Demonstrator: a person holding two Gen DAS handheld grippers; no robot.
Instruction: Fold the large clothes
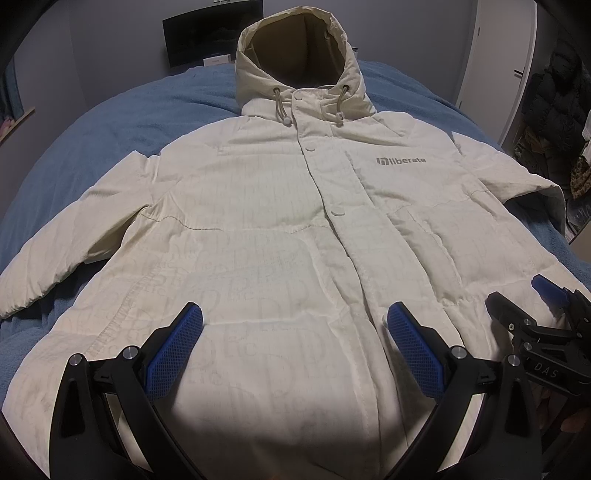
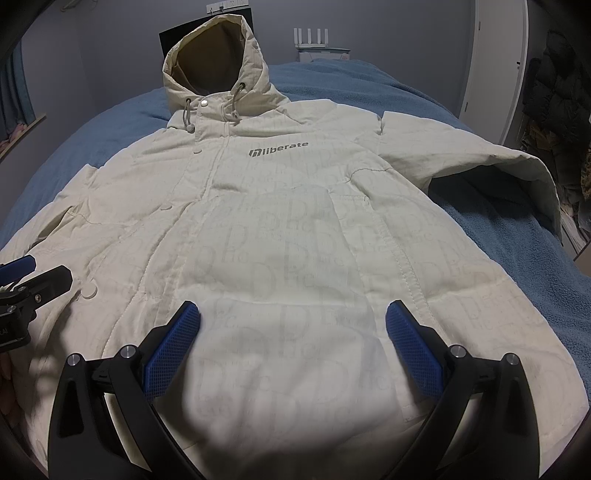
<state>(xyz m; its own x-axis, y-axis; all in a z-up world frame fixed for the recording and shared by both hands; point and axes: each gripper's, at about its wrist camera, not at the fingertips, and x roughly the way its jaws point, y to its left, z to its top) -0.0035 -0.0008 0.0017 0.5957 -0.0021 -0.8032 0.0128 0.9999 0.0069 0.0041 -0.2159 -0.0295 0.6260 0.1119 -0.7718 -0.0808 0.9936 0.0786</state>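
A cream hooded padded jacket (image 1: 280, 221) lies flat, front up, on a blue bed cover (image 1: 110, 122), hood at the far end, both sleeves spread out. It also fills the right wrist view (image 2: 295, 229). My left gripper (image 1: 293, 325) is open and empty, hovering over the lower front of the jacket left of the button placket. My right gripper (image 2: 293, 321) is open and empty over the lower right front panel. The right gripper also shows at the right edge of the left wrist view (image 1: 546, 295); the left gripper shows at the left edge of the right wrist view (image 2: 33, 273).
The bed cover (image 2: 498, 236) extends past the jacket on both sides. A dark monitor (image 1: 207, 29) stands behind the hood. A white door (image 2: 495, 55) and hanging dark clothes (image 2: 554, 74) are at the right.
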